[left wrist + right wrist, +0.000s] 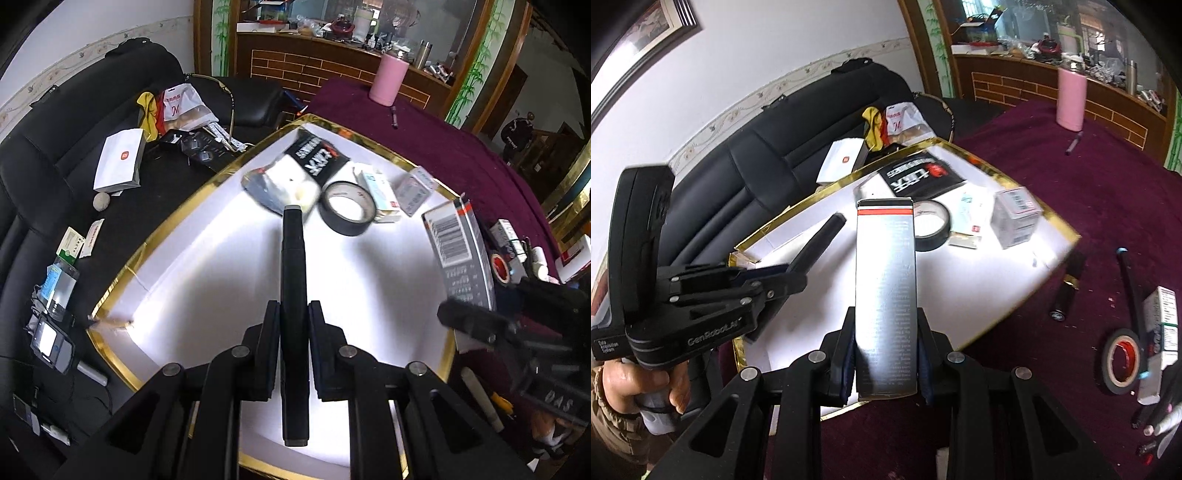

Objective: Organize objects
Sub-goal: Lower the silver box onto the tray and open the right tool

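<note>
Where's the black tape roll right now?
The black tape roll lies on the white tray, between the black packet and a small white box.

tape roll (347, 213) on tray (122, 273), beside pouch (295, 173)

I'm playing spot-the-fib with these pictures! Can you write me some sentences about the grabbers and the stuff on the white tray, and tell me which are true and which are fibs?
1. The left gripper is holding a long black pen. True.
2. The right gripper is empty. False: it is shut on a tall silver box with a red stripe.
3. A roll of black tape lies on the white tray. True.
4. The pink tumbler stands on the white tray. False: it stands on the purple cloth beyond the tray.
5. The tray has a blue rim. False: its rim is gold.
</note>
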Motion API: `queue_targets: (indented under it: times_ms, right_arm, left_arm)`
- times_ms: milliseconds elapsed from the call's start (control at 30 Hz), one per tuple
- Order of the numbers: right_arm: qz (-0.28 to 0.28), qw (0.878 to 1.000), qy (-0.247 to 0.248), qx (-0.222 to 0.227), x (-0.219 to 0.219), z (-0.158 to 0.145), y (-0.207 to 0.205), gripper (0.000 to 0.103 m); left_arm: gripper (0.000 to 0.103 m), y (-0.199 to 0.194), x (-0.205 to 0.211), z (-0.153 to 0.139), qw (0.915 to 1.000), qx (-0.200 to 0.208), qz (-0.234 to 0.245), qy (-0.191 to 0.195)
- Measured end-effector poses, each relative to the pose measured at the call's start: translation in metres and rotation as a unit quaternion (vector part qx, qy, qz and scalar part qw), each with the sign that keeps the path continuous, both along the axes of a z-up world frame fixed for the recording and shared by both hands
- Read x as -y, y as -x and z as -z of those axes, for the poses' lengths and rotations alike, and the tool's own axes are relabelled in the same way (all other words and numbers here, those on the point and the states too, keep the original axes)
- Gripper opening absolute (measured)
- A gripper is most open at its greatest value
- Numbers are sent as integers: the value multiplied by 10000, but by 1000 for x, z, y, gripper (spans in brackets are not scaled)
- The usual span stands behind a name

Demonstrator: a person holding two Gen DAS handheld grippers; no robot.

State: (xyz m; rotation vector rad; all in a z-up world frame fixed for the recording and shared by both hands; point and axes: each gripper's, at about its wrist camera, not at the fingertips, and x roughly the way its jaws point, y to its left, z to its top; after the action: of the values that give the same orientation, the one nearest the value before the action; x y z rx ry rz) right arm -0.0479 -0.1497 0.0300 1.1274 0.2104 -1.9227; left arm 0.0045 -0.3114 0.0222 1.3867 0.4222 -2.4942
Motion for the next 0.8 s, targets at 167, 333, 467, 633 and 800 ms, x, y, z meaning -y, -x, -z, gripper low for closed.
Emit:
queue_targets:
  times_ms: [167,333,467,633,800]
  right_arm:
    - [-83,9997,-203,89,21,12,0,30]
    - [-95,9993,-340,144,35,21,2,30]
    - [-120,9987,-461,151,45,26,2,30]
    - [-121,9978,-639,157,57,37,6,30]
    - [-83,9970,-760,111,64,42,10,31]
  left_arm:
    - [14,9,16,8,9999,148,36,49]
    - [14,18,28,17,9994,313,109,79]
    - [14,24,35,23,9989,416,146,129]
    - [14,27,42,29,9984,501,145,227]
    - [15,27,44,32,9984,452,208,258]
